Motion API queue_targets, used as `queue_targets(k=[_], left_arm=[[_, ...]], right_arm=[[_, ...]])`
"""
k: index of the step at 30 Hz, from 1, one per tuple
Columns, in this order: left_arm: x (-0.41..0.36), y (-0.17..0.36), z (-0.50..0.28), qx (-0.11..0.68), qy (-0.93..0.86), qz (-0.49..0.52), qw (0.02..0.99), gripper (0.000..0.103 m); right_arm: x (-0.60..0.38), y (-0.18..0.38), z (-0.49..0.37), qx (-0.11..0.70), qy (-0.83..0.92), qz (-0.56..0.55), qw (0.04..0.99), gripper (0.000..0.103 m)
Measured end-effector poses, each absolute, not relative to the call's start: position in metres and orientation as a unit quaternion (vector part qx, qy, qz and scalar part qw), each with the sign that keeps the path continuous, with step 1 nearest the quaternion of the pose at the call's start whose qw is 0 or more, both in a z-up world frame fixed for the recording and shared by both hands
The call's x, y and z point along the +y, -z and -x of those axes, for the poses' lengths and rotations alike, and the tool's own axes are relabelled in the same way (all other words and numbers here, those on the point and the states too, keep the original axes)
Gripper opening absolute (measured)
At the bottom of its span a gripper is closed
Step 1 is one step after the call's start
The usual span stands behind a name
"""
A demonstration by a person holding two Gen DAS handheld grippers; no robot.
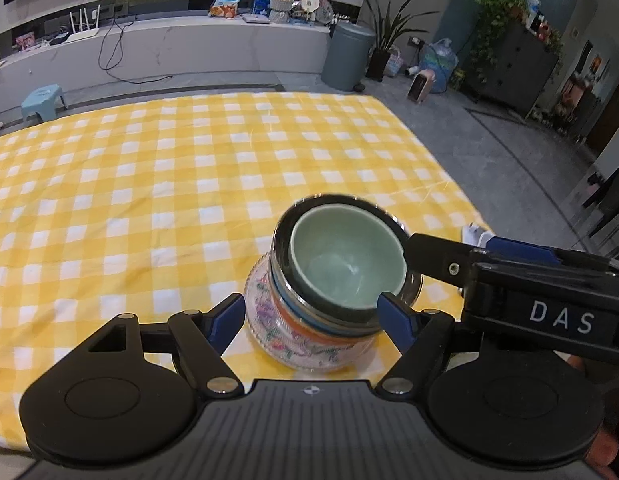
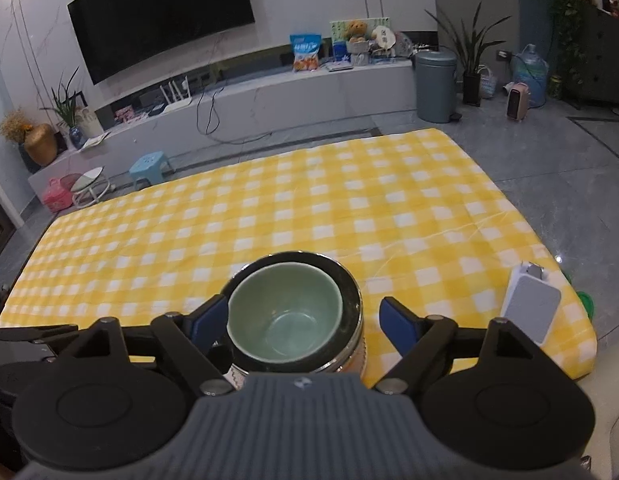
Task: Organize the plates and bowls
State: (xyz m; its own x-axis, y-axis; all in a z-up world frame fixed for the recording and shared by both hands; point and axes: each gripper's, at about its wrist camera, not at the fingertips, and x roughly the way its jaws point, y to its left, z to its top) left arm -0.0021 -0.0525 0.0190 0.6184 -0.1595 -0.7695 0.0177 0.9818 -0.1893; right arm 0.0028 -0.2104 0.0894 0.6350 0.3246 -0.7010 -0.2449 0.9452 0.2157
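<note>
Far and left cloth open; clutter only at near right edge.
Checked tablecloth (image 2: 309, 208) is bare from the bowl stack (image 2: 293, 320) out to its far and left edges, free passage there. The stack is the one tall obstacle, near the front edge. Left gripper (image 1: 311, 316) straddles it, jaws wide, pads not touching. Right gripper (image 2: 297, 322) crowds its right side, jaws apart, blocking that approach. A white box (image 2: 531, 308) lies at the cloth's right edge.

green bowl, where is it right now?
The green bowl sits on top of the nested bowl stack, inside the dark-rimmed bowl, near the checked tablecloth's near-right corner.
</note>
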Motion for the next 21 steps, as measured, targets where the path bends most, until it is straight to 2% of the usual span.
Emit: queue_targets(k=[6,13,21], left_arm=[[-0.061,-0.009,0.013,0.429,0.034,0.053,0.901,0.090],[-0.052,0.007,0.019,0.440,0.027,0.082,0.894,0.090],[-0.053,0.014,0.021,0.451,0.012,0.070,0.890,0.091]], right_arm=[[-0.227,-0.070,0.008,0.397,-0.142,-0.065,0.904,0.085],[-0.239,-0.057,0.016,0.393,-0.130,-0.065,0.908,0.085],[-0.228,-0.048,0.018,0.389,-0.130,-0.041,0.911,0.086]])
